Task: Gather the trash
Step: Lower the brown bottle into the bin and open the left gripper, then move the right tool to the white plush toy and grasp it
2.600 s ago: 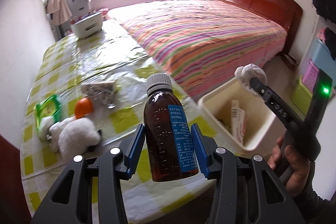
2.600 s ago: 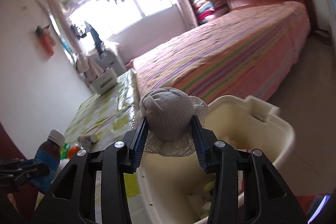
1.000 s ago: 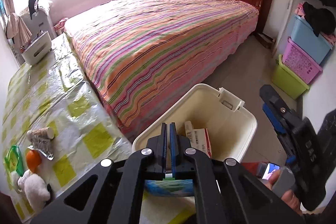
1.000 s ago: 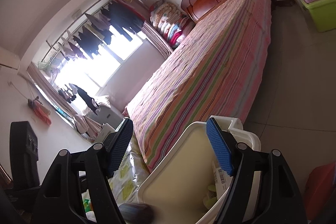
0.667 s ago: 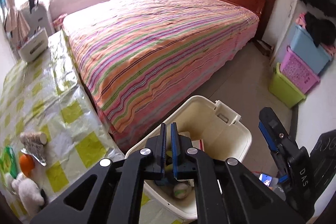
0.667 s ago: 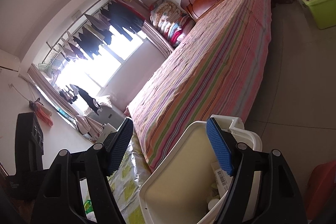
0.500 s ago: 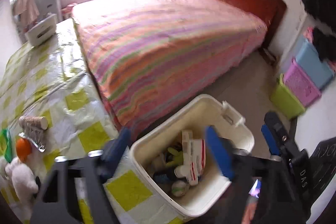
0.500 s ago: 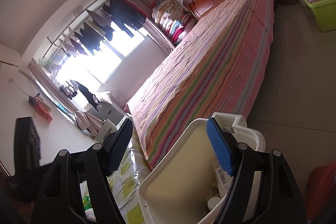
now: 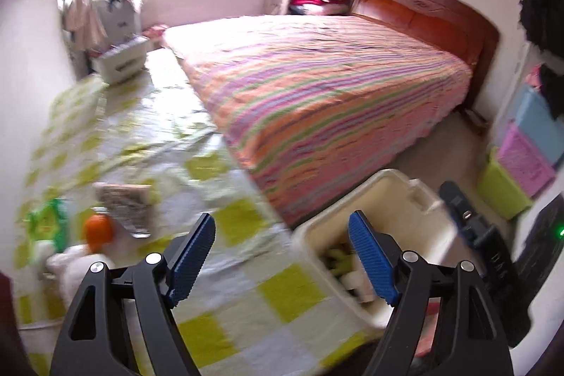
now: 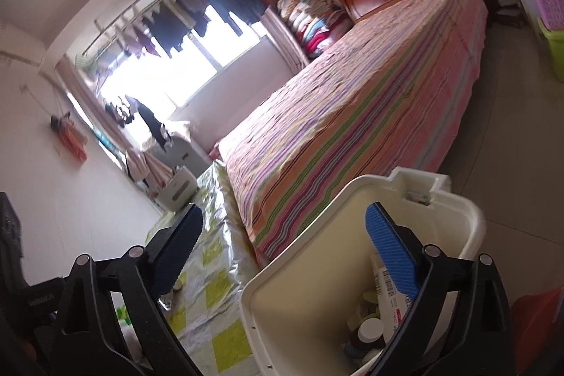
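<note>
A: Left wrist view. The left gripper (image 9: 282, 258) is standing with its blue pads wide apart and nothing between them. What is lying ahead of it?

B: Beyond its left finger (image 9: 190, 256), on the yellow-checked tablecloth (image 9: 225, 228), an orange object (image 9: 98, 232), a white fluffy toy (image 9: 75, 270), a green packet (image 9: 47, 228) and a crumpled printed wrapper (image 9: 125, 203) are resting close together; motion blur is softening their outlines.

A: And the bin?

B: The cream bin (image 9: 394, 199) is sitting beside and beyond the right finger (image 9: 370, 265), just off the table's edge; discarded items are showing inside it near that pad. The other gripper's black body (image 9: 479, 242) is appearing past the bin, farther right.

A: Right wrist view. How is the right gripper (image 10: 280, 254) standing?

B: Its jaws are opening, and nothing is lying between the pads. The right finger (image 10: 393, 256) is hanging over the mouth of the cream bin (image 10: 299, 270).

A: What is the bin holding?

B: A white carton with a barcode (image 10: 387, 291) and a white-capped bottle (image 10: 370, 328) are lying under that pad, among smaller pieces too jumbled to name.

A: And the surroundings?

B: The striped bed (image 10: 352, 115) is stretching ahead of both tongs; the tablecloth is running beneath the left finger (image 10: 174, 249) of the right gripper
</note>
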Motion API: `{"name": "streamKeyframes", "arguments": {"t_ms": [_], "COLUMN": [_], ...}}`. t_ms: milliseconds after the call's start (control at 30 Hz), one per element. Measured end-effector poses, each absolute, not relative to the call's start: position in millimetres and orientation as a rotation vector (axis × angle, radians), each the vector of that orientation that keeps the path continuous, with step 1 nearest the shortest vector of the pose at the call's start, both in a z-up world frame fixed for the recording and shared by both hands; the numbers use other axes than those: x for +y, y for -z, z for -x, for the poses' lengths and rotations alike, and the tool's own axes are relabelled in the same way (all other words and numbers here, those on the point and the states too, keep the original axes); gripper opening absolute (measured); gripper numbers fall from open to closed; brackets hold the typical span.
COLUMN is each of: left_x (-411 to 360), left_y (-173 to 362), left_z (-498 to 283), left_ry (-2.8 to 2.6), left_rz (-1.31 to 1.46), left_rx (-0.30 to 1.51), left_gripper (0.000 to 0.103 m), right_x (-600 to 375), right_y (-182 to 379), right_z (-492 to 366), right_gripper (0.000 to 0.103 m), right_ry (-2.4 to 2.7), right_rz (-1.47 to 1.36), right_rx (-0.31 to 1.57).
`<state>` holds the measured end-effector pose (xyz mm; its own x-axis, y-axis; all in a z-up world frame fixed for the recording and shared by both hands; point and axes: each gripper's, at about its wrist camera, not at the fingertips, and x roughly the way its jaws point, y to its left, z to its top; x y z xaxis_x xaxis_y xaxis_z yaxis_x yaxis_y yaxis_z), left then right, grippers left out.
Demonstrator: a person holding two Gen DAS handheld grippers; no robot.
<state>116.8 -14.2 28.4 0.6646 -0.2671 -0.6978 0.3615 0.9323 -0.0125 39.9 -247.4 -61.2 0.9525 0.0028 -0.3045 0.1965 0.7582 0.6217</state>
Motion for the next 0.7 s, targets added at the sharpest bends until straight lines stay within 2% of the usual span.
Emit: {"name": "streamKeyframes", "arguments": {"t_ms": [133, 433, 700], "left_x": [19, 116, 196], "left_y": [-30, -22, -8], "left_z": [-109, -94, -73], "left_ry": [0.232, 0.075, -0.038], "left_rz": [-0.167, -0.066, 0.056], "left_rx": [0.735, 0.755, 0.751], "left_gripper": [0.076, 0.076, 0.076], "right_x": [-224, -170, -90], "right_y": [54, 45, 51], "right_z": [-48, -62, -97], "right_gripper": [0.094, 0.096, 0.096], "right_ry": [0.074, -0.022, -0.246], "right_rz": [-0.642, -0.526, -0.394], "right_rx": [0.313, 0.361, 0.509]}}
